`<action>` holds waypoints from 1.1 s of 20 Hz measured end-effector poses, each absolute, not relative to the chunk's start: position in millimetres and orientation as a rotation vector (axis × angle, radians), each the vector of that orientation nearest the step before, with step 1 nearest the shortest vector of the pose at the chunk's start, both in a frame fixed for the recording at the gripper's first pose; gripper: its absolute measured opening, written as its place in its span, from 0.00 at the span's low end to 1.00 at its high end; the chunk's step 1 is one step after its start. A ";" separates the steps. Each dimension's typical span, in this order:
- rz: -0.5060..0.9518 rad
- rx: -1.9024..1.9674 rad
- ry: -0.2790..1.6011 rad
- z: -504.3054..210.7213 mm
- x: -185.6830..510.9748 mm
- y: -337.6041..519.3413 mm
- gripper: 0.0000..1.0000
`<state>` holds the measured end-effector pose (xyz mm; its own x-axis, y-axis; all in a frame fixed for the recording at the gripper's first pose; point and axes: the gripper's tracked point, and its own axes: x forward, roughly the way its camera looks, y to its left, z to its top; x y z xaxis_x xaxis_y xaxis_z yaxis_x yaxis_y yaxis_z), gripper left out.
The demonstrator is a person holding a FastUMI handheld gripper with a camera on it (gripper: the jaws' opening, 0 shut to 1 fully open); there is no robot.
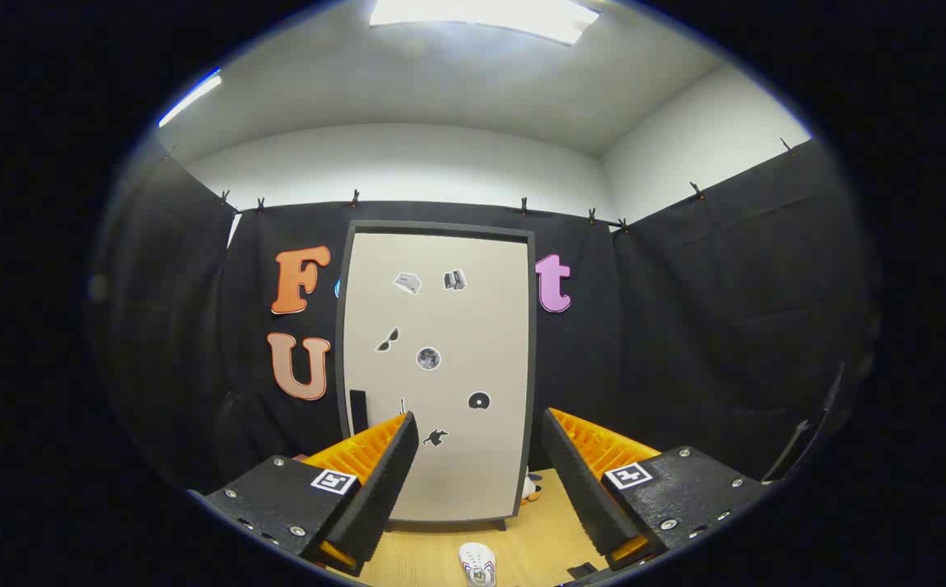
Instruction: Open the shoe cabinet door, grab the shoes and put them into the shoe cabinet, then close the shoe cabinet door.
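- the shoe cabinet stands upright beyond the jaws, its pale door shut, with small stickers on it too small to read; a dark handle sits near the door's lower left edge.
- the wooden floor runs under the jaws.
- the gripper is spread wide, grasping nothing.
- a white shoe lies on the floor between the fingers, near their base.

Shoe cabinet: door closed, interior hidden. Its lower left corner is covered by the left finger of the gripper, whose jaws stand apart. The stickers on the door are too small to identify. White shoe in front of the cabinet: cut off at the toe. A small white and orange object at the cabinet's lower right corner is mostly hidden; identity undetermined.
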<state>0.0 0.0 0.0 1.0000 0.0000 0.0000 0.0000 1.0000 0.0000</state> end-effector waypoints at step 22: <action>0.119 0.015 0.087 -45.1 71.8 89.7 0.95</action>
